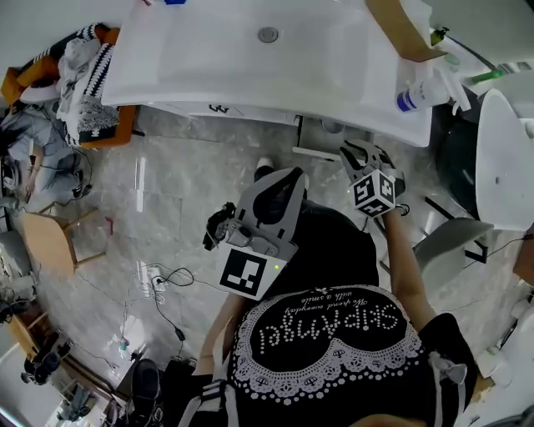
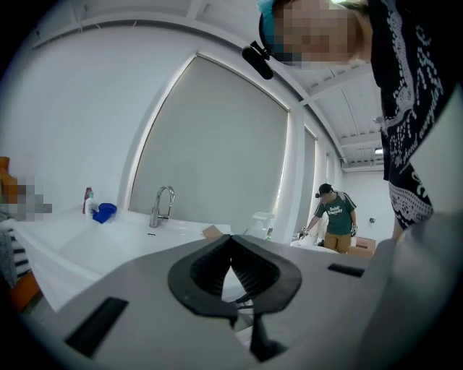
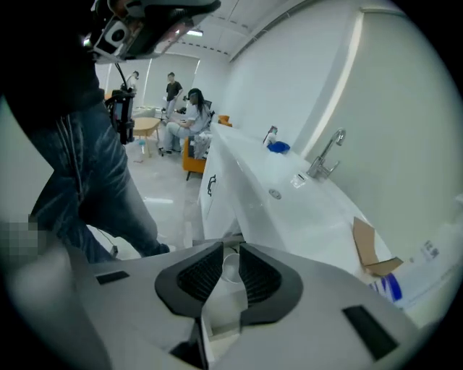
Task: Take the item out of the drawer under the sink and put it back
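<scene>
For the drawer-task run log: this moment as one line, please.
left tongs: shut, empty | right tongs: open, aimed down into drawer | white round item: in their gap, ungripped

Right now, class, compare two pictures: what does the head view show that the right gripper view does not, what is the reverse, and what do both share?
Only the head view: cables on the floor, and the marker cube on the right hand-held gripper. Only the right gripper view: the faucet, seated people in the background, and that hand-held gripper's jaws standing apart with a white cup-like thing seen between them. Both: the white sink, its drain and the cardboard piece.
</scene>
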`<state>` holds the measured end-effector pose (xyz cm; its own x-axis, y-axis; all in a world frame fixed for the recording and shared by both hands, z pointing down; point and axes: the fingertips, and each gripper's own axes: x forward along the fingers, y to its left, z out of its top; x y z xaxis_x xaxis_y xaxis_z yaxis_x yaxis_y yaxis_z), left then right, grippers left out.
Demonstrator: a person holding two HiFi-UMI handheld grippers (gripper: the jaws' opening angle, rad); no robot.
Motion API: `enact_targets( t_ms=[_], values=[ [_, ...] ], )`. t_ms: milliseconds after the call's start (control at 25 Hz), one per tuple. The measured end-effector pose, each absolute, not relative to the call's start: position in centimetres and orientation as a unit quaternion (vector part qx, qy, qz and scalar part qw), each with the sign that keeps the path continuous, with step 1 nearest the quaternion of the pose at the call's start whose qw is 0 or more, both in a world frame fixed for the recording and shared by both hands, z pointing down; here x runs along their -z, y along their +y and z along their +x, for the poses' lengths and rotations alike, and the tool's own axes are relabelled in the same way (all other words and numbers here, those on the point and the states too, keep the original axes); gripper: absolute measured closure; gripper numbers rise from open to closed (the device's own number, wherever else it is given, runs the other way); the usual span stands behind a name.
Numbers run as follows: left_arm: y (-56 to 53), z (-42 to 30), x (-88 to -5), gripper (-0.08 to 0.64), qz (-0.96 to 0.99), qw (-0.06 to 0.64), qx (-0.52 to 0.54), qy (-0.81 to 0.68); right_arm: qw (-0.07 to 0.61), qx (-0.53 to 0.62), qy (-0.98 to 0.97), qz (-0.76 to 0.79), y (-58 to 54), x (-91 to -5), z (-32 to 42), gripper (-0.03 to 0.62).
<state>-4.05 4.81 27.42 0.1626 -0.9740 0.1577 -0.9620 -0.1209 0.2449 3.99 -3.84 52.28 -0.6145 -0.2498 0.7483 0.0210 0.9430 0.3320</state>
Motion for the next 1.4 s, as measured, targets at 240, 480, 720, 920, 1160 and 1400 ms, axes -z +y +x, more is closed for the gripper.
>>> enact_targets(
  t_ms=[240, 480, 720, 920, 1160, 1400],
  values=[
    [4.8, -4.0, -28.2, 0.556, 0.741, 0.164, 0.008, -0.651, 0.489, 0.157, -0.858, 0.028, -6.0, -58.9, 3.4, 0.518],
    [5.6, -5.0, -29.2, 0.555, 0.718, 0.194, 0.000, -0.668, 0.539, 0.194, -0.819, -0.042, -5.5, -63.9, 2.8, 0.520],
    [6.5, -5.1, -30.6, 0.555, 0.703, 0.231, -0.015, -0.672, 0.569, 0.190, -0.800, -0.020, -6.6, -67.6, 2.6, 0.519],
    [7.2, -5.2, -32.0, 0.556, 0.697, 0.259, -0.029, -0.669, 0.582, 0.172, -0.795, -0.017, -7.2, -69.6, 2.2, 0.520],
    [7.8, -5.1, -32.7, 0.557, 0.688, 0.276, -0.033, -0.670, 0.592, 0.170, -0.787, -0.026, -7.4, -71.1, 2.1, 0.520],
    [8.1, -5.1, -33.2, 0.557, 0.681, 0.286, -0.032, -0.673, 0.610, 0.163, -0.774, -0.046, -7.6, -72.6, 2.1, 0.520]
  ],
)
